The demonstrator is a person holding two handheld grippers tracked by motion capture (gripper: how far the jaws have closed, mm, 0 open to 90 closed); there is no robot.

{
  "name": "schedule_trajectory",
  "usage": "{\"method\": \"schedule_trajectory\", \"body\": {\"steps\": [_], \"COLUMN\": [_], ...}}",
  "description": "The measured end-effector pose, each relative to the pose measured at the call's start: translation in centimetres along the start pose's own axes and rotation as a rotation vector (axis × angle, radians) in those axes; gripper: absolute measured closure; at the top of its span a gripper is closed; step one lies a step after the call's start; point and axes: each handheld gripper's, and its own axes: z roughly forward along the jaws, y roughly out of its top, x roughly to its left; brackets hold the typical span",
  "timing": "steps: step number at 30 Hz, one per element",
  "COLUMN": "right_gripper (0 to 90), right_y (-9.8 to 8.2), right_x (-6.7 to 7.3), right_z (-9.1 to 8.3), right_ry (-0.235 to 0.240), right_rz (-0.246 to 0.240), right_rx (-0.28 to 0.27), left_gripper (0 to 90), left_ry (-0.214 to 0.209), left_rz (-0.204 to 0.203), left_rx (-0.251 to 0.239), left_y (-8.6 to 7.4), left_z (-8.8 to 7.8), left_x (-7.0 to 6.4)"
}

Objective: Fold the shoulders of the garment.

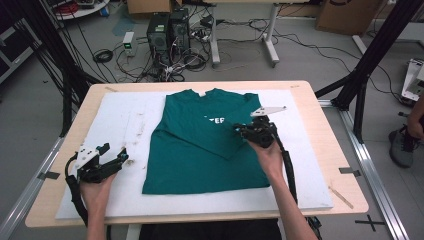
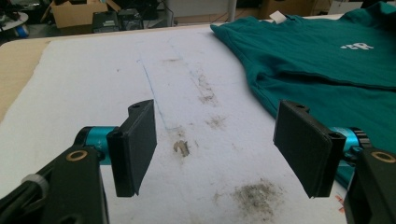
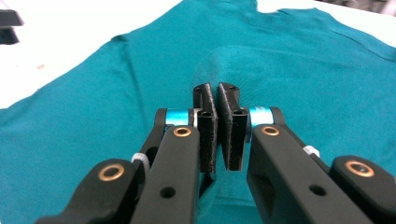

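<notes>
Our right gripper (image 3: 218, 95) pinches the shirt (image 1: 200, 150) sleeve, folding it leftward across the body; our left gripper (image 2: 219, 154) waits wide open, empty, beside the shirt.

One green T-shirt (image 1: 200, 145) lies on the work surface, bearing one patch of white lettering (image 1: 215, 120) and one white neck label (image 2: 279, 17). One white pad (image 1: 120, 125) covers one wooden table (image 1: 345, 165). Two handheld grippers are present: one left gripper (image 1: 117, 159) and one right gripper (image 1: 240, 129), each with two black jaws, giving four jaws in total. Two hands hold them: one left hand (image 1: 96, 192) and one right hand (image 1: 270, 155). Beyond the table, two dark computer towers (image 1: 168, 30) stand side by side on the floor. One shoe (image 1: 401, 146) is visible at the right edge of the high view.
</notes>
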Motion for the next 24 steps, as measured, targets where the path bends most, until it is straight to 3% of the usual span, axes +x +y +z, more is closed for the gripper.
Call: {"method": "schedule_trajectory", "body": {"steps": [8, 24], "right_gripper": [87.3, 87.3], "right_y": [1.3, 1.7], "right_x": [2.7, 5.4], "right_z": [2.6, 7.0], "right_ry": [0.060, 0.141], "right_rz": [-0.020, -0.007], "right_rx": [-0.013, -0.010], "left_gripper": [30.1, 30.0], "left_ry": [-0.001, 0.000], "left_rz": [0.003, -0.001], "left_rx": [-0.001, -0.003], "left_y": [0.0, 0.0], "left_z": [0.0, 0.0], "left_x": [0.0, 0.0]}}
